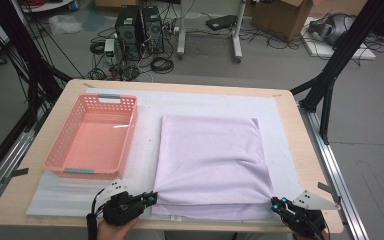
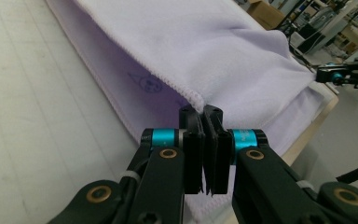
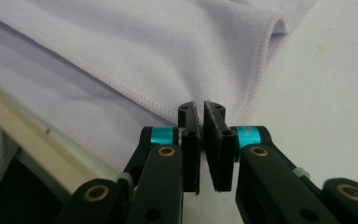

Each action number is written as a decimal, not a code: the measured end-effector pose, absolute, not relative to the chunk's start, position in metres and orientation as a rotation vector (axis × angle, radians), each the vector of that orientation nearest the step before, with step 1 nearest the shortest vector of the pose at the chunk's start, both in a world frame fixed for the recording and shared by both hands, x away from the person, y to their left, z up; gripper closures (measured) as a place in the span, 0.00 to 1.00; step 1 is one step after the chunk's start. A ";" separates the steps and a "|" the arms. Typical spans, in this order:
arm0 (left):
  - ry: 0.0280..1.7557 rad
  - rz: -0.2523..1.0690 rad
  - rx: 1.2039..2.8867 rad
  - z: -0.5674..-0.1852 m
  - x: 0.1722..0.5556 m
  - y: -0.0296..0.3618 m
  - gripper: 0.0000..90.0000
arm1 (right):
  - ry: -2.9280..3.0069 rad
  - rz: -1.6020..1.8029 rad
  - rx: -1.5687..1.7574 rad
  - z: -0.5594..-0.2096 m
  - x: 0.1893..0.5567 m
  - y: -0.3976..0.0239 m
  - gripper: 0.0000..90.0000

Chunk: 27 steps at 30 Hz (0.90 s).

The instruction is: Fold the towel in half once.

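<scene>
A lilac towel (image 1: 210, 155), folded into a rough square, lies on a white mat (image 1: 145, 150) in the middle of the table. My left gripper (image 1: 152, 198) is at the towel's near left corner. In the left gripper view the left gripper (image 2: 205, 114) is shut on the hemmed edge of the upper layer of the towel (image 2: 205, 51), lifting it slightly off the layer below. My right gripper (image 1: 276, 202) is at the near right corner. In the right gripper view the right gripper (image 3: 200, 109) is shut on the stitched corner of the towel (image 3: 144, 42).
A pink plastic basket (image 1: 62, 135) with nothing in it stands on the mat left of the towel. The wooden table (image 1: 292, 135) ends just behind both grippers. Across the towel, the left gripper view shows the right gripper (image 2: 335, 74). Computers, cables and boxes sit on the floor beyond the table.
</scene>
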<state>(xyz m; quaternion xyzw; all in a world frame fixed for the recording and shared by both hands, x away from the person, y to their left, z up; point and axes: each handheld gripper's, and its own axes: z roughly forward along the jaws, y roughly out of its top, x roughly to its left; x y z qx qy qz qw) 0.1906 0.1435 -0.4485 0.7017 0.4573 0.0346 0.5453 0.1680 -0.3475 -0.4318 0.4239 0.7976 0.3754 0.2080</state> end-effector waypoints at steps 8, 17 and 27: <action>1.153 0.068 1.663 -0.451 0.183 0.153 0.95 | 2.256 1.024 1.135 -0.427 0.145 -0.340 0.95; 1.142 0.112 1.669 -0.449 0.183 0.151 0.72 | 2.243 1.037 1.207 -0.428 0.135 -0.342 0.75; 1.078 0.097 1.776 -0.455 0.182 0.129 0.70 | 2.134 1.062 1.229 -0.430 0.146 -0.351 0.74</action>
